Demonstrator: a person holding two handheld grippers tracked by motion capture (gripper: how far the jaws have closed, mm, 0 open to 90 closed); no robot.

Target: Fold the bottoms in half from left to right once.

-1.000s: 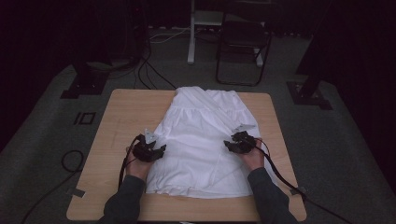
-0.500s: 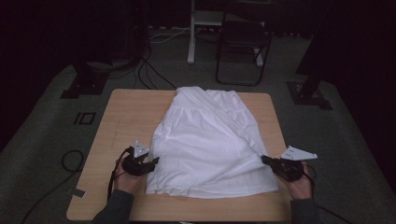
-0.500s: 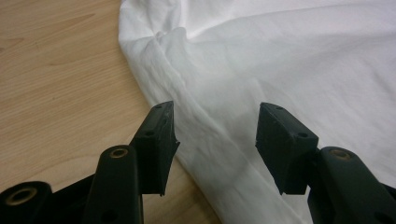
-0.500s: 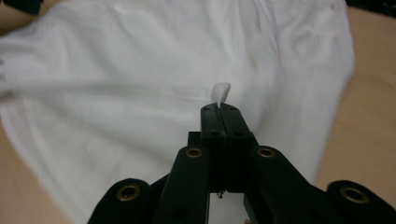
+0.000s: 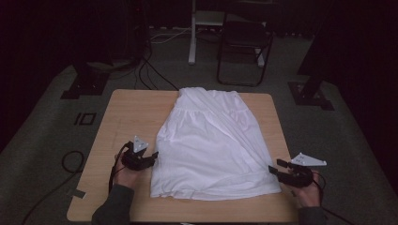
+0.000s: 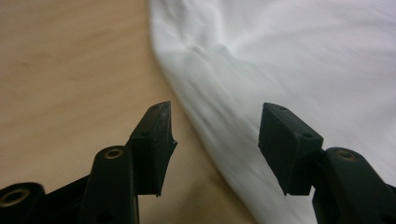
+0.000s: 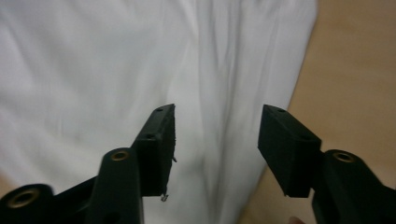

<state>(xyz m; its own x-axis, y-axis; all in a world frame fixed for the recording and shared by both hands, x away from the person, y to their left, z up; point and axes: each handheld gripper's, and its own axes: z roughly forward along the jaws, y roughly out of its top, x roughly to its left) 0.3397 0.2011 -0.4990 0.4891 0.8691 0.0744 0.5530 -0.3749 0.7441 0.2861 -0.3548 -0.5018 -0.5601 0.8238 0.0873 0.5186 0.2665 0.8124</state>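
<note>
I saw the white dress (image 5: 211,145) lying flat in the middle of the wooden table (image 5: 131,112), with its narrow top at the far end and its wide hem toward the person; everything else I place by that dress.

The left gripper (image 5: 149,158) sat just beside the dress's left edge, near the hem corner; its jaws had just been opening a little more, and they stood apart with nothing between them that they pressed on; in the left gripper view (image 6: 215,140) the cloth edge (image 6: 205,126) ran under the gap, one jaw over bare wood, the other over white cloth, and neither pinched it.

The right gripper (image 5: 276,169) was at the dress's right hem corner, at the table's edge; its jaws had just been opening too, and they stood apart; in the right gripper view (image 7: 217,140) the white cloth (image 7: 116,70) lay below the gap and the jaws held nothing.

The person's left hand (image 5: 124,177) and right hand (image 5: 307,193) gripped the tools from the near side of the dress; a dark chair (image 5: 244,42) stood on the floor well beyond the dress's top.
</note>
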